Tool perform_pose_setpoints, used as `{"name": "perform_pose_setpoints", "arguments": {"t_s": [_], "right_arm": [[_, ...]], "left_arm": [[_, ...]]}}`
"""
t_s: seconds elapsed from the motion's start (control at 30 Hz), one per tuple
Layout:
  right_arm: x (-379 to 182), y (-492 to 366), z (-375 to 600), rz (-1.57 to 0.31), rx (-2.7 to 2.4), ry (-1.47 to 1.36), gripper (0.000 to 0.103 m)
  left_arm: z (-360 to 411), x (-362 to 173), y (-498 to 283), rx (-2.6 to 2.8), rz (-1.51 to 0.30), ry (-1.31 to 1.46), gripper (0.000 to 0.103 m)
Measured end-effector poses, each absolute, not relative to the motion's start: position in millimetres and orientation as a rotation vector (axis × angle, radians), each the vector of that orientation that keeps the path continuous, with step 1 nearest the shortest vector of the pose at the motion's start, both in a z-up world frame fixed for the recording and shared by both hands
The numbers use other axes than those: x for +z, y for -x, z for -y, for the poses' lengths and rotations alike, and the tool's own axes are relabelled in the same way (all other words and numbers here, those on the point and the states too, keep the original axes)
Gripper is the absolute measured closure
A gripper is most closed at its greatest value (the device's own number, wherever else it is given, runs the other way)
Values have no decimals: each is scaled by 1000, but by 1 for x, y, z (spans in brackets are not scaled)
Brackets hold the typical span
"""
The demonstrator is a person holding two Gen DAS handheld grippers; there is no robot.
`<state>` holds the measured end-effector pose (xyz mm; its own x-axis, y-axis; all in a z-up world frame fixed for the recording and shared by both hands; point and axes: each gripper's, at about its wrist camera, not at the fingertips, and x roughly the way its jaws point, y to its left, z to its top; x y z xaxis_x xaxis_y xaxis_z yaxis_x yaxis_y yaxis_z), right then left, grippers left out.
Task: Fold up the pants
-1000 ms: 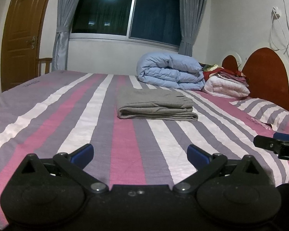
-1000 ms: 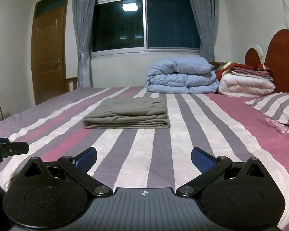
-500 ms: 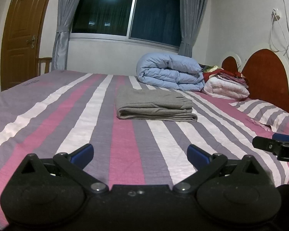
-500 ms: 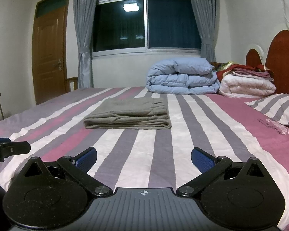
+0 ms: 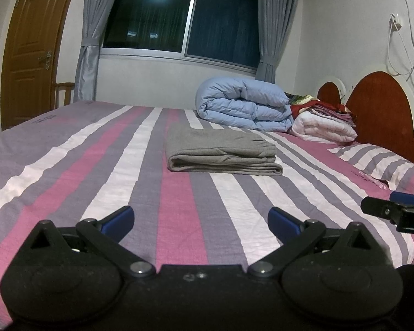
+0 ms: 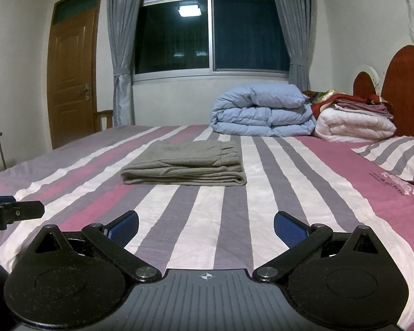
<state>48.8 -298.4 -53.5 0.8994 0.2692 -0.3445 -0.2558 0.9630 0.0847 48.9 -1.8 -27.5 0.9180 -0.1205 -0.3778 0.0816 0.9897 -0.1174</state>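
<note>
The grey pants (image 5: pixel 220 151) lie folded in a flat rectangular stack on the striped bed sheet (image 5: pixel 69 171), in the middle of the bed; they also show in the right wrist view (image 6: pixel 185 164). My left gripper (image 5: pixel 201 222) is open and empty, held low over the near part of the bed, well short of the pants. My right gripper (image 6: pixel 207 226) is open and empty, likewise near the bed's front. Each gripper's tip shows at the edge of the other's view.
A folded light-blue duvet (image 5: pixel 245 107) and a white and red pile of bedding (image 5: pixel 325 124) sit at the bed's far end by the red headboard (image 5: pixel 381 107). A striped pillow (image 5: pixel 383 165) lies at right. A wooden door (image 6: pixel 71 74) and chairs stand left.
Both grippers have risen or tilted very slightly; the pants sit a touch lower in view. Nothing was grasped or released.
</note>
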Motion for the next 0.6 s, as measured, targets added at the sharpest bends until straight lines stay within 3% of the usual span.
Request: {"name": "perform_pose_setpoints", "arguments": {"t_s": [0.6], "right_arm": [[-55,-53,301,-359,296,-19,0]], "left_arm": [[18,-27,-48,-131,-393,35,6]]}}
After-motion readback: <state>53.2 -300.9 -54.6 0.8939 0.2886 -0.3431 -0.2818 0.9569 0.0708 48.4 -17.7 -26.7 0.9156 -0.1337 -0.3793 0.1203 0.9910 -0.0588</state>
